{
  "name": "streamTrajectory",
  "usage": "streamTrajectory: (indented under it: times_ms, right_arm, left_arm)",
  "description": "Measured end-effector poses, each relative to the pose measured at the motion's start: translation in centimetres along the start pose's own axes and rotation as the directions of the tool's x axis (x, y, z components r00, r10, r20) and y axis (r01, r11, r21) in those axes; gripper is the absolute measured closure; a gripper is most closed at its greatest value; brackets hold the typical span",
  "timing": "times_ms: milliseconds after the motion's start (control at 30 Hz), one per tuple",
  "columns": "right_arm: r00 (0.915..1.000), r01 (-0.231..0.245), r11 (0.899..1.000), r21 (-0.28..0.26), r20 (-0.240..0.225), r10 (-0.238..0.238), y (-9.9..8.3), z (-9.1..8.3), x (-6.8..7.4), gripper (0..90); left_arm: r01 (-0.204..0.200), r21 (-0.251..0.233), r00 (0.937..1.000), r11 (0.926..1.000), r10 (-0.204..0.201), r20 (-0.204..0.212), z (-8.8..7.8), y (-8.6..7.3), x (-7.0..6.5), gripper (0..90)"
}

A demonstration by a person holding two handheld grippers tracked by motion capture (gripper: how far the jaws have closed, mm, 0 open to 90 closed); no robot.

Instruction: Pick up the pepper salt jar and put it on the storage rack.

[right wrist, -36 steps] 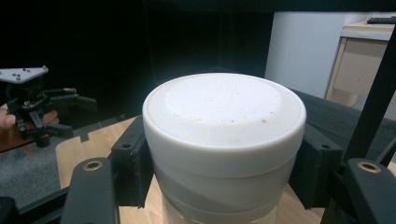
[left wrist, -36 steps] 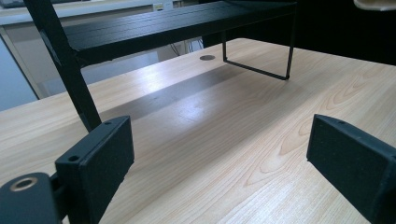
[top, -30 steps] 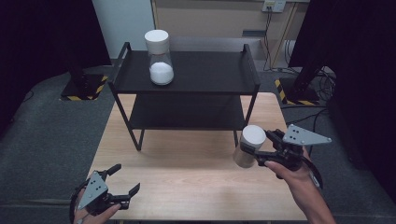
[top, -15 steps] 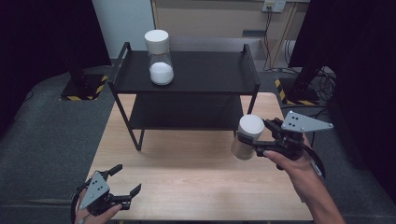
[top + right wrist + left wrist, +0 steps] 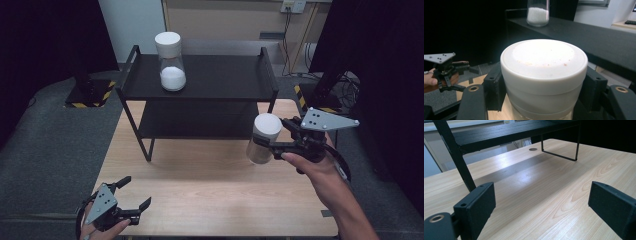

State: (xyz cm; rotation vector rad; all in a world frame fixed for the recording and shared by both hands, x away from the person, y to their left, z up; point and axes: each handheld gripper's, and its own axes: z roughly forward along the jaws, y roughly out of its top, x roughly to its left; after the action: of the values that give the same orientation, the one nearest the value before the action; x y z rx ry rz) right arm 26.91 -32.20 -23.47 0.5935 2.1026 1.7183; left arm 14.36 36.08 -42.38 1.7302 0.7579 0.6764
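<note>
Right gripper [image 5: 272,145] is clamped on a white-capped jar [image 5: 263,138], jaws pressing both sides just under the cap; the right gripper view has the cap [image 5: 544,62] dead centre between the two black jaws. The jar is upright, long axis vertical, held clear of the wooden table [image 5: 210,195], just off the right front corner of the black two-tier shelf [image 5: 265,95]. A second jar [image 5: 171,62], same white cap and part-filled with white powder, stands upright toward the left on the top tier. Key relation: the shelf lies forward and left of the held jar, and the top tier looks higher than the jar's base, so a placement there likely needs a lift before moving in over the side rail. Judging by the open space, the free spot is the right half of the top tier, well apart from the second jar. The lower tier is also open from the front. The right hand is far nearer the shelf. Left gripper [image 5: 125,200] sits at the near left corner of the table with jaws apart and nothing between them, just bare wood ahead in the left gripper view.
</note>
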Motion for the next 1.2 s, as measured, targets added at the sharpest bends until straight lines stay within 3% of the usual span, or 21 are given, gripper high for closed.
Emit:
streamTrajectory:
  times_ms: [567, 1200]
  right_arm:
    - [0.9995, -0.003, 0.999, -0.034, -0.031, 0.002, 4.2, 1.3, -0.5, 34.7]
    - [0.9999, 0.005, 0.999, -0.048, -0.016, -0.006, 9.0, 3.9, -1.3, 34.7]
  left_arm:
    - [-0.005, 0.005, 1.0000, 1.0000, 0.005, 0.007, 0.1, 0.0, 0.0, 6.1]
    - [-0.001, 0.000, 1.0000, 1.0000, 0.001, 0.009, 0.0, 0.0, 0.1, 6.2]
